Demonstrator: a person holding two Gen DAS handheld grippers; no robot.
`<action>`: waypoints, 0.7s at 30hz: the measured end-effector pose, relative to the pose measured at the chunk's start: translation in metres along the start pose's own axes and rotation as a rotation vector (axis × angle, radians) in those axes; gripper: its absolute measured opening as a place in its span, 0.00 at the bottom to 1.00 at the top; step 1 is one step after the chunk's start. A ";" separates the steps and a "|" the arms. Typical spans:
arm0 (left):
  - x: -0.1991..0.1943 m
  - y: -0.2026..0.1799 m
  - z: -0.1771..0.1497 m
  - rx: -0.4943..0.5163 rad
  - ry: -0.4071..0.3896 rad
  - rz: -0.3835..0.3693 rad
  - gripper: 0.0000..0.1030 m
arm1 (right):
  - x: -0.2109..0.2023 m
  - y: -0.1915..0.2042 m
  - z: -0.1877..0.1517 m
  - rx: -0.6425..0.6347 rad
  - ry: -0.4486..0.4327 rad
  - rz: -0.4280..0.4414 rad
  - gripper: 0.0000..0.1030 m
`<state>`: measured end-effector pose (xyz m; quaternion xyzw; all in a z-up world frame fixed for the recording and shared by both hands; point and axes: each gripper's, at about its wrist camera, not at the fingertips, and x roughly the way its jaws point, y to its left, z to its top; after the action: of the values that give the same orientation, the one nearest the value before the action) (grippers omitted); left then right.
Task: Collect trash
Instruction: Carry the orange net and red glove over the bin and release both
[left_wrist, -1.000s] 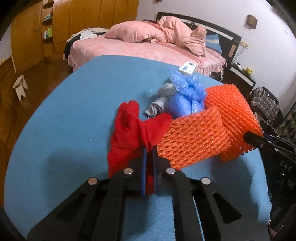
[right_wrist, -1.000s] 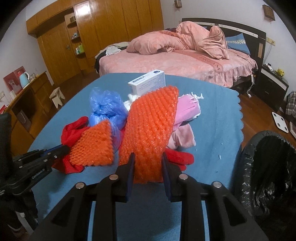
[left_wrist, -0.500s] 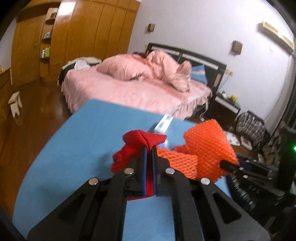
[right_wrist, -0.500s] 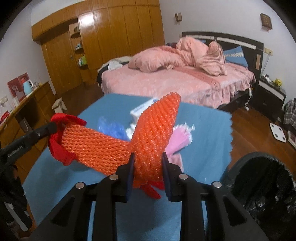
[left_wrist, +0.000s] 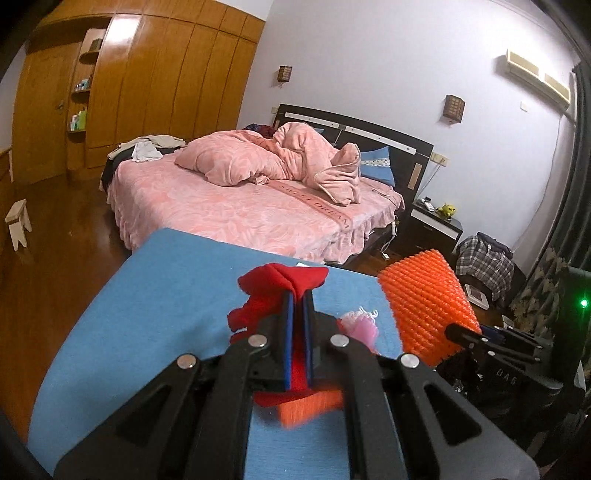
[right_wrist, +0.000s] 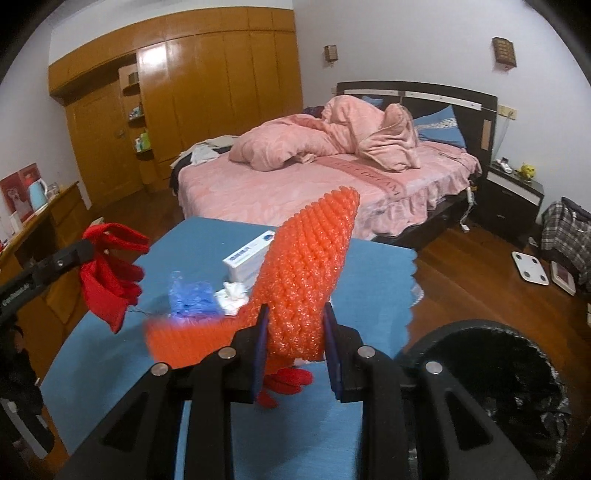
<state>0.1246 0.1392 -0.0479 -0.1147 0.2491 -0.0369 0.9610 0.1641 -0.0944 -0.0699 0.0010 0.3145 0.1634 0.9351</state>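
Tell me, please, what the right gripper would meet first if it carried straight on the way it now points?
Probably the blue table: the right gripper, shut on the orange foam net, aims downward, near the white box. Depth is unclear.

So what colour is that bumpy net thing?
Bright orange. The foam net shows best in the right wrist view.

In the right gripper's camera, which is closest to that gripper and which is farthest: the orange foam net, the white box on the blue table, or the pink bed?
1. Orange foam net: clamped in the right gripper.
2. White box: mid-table, left of the net.
3. Pink bed: beyond the table's far edge.
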 end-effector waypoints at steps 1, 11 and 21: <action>0.001 -0.002 0.001 0.000 0.001 -0.001 0.04 | 0.000 -0.002 0.000 0.002 0.000 -0.002 0.27; 0.006 -0.021 0.001 0.034 0.014 -0.057 0.04 | -0.018 -0.013 -0.005 0.009 -0.022 -0.020 0.27; 0.034 -0.104 -0.010 0.116 0.064 -0.235 0.04 | -0.051 -0.070 -0.027 0.094 -0.038 -0.122 0.27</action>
<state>0.1475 0.0316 -0.0474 -0.0862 0.2619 -0.1673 0.9466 0.1310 -0.1792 -0.0688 0.0289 0.3037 0.0911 0.9480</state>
